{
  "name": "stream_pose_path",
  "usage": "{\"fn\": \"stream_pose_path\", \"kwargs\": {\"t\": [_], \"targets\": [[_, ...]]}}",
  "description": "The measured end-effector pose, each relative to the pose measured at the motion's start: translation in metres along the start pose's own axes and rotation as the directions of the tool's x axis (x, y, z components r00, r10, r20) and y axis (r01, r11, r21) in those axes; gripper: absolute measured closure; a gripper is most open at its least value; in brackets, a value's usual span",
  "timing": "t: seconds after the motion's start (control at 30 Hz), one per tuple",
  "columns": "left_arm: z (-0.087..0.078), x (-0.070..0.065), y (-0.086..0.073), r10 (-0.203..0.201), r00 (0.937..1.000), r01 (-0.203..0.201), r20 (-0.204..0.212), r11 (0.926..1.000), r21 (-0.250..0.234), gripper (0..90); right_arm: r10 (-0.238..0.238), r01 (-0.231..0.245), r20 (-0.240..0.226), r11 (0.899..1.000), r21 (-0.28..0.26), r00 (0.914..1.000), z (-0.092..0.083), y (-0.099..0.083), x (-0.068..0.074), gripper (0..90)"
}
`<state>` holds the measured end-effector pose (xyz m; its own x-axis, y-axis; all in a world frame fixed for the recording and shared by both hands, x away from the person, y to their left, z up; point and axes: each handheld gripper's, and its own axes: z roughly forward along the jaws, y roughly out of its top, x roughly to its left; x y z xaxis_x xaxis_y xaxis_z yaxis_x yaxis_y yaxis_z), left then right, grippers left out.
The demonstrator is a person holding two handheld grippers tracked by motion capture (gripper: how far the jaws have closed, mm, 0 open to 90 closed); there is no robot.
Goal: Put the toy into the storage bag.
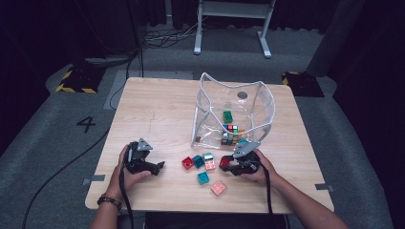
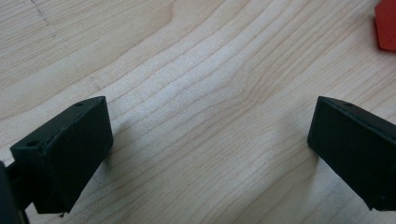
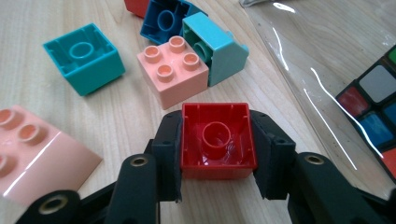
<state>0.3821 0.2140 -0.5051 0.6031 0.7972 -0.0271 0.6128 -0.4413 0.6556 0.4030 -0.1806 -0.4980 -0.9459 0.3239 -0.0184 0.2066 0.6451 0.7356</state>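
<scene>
A light wooden table stands on grey carpet. Right of centre in the high view a clear plastic bag lies on it. Below the bag, loose blocks sit on the wood — a red block, a blue block, a pink block, a teal block and a flat pink block lowest.

text: "4" | on: grey floor left of table
</scene>
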Motion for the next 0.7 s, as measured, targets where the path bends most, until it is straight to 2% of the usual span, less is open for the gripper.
{"fn": "stream_pose_path", "kwargs": {"t": [0.07,0.1,0.13,0.17,0.2,0.23,0.27,0.3,0.43,0.5,0.57,0.6,0.7], "targets": [[0.000,0.000,0.000,0.000,1.0000,0.000,0.000,1.0000,0.000,0.4,0.012,-0.012,-0.011,1.000,-0.005,0.9999,-0.005,0.000,-0.001,59.2],[0.000,0.000,0.000,0.000,1.0000,0.000,0.000,1.0000,0.000,0.4,-0.013,0.012,-0.011,1.000,-0.019,0.9999,-0.008,0.000,-0.002,59.3],[0.000,0.000,0.000,0.000,1.0000,0.000,0.000,1.0000,0.000,0.4,0.006,-0.006,-0.009,1.000,-0.022,0.9999,-0.012,0.000,-0.002,59.3],[0.000,0.000,0.000,0.000,1.0000,0.000,0.000,1.0000,0.000,0.4,-0.014,0.014,-0.016,0.999,-0.041,0.9998,-0.015,0.000,-0.004,59.3],[0.000,0.000,0.000,0.000,1.0000,0.000,0.000,1.0000,0.000,0.4,-0.014,0.014,-0.015,0.999,-0.042,0.9998,-0.018,0.000,-0.004,59.3],[0.000,0.000,0.000,0.000,1.0000,0.000,0.000,1.0000,0.000,0.4,0.007,-0.007,-0.015,0.999,-0.034,0.9999,-0.022,0.000,-0.003,59.3],[0.000,0.000,0.000,0.000,1.0000,0.000,0.000,1.0000,0.000,0.4,0.010,-0.011,-0.011,0.999,-0.036,0.9999,-0.026,0.000,-0.003,59.3],[0.000,0.000,0.000,0.000,1.0000,0.000,0.000,1.0000,0.000,0.4,-0.011,0.011,-0.004,0.999,-0.043,0.9999,-0.030,0.000,-0.004,59.3],[0.000,0.000,0.000,0.000,1.0000,0.000,0.000,1.0000,0.000,0.4,-0.042,0.044,0.016,0.996,-0.083,0.9990,-0.049,-0.001,-0.005,59.3],[0.000,0.000,0.000,0.000,1.0000,0.000,-0.001,1.0000,0.000,0.4,-0.013,0.014,0.016,0.997,-0.072,0.9998,-0.059,-0.002,-0.004,59.3],[0.000,0.000,0.000,0.000,1.0000,0.000,-0.001,1.0000,0.000,0.4,-0.024,0.027,0.030,0.996,-0.082,0.9993,-0.067,-0.003,-0.005,59.3],[0.000,0.000,0.000,0.000,1.0000,0.000,-0.001,1.0000,0.000,0.4,-0.048,0.051,0.038,0.994,-0.093,0.9981,-0.071,-0.003,-0.007,59.3],[0.000,0.000,0.000,0.000,1.0000,0.000,-0.001,1.0000,0.000,0.4,-0.038,0.043,0.045,0.993,-0.111,0.9983,-0.082,-0.002,-0.010,59.3]]}}
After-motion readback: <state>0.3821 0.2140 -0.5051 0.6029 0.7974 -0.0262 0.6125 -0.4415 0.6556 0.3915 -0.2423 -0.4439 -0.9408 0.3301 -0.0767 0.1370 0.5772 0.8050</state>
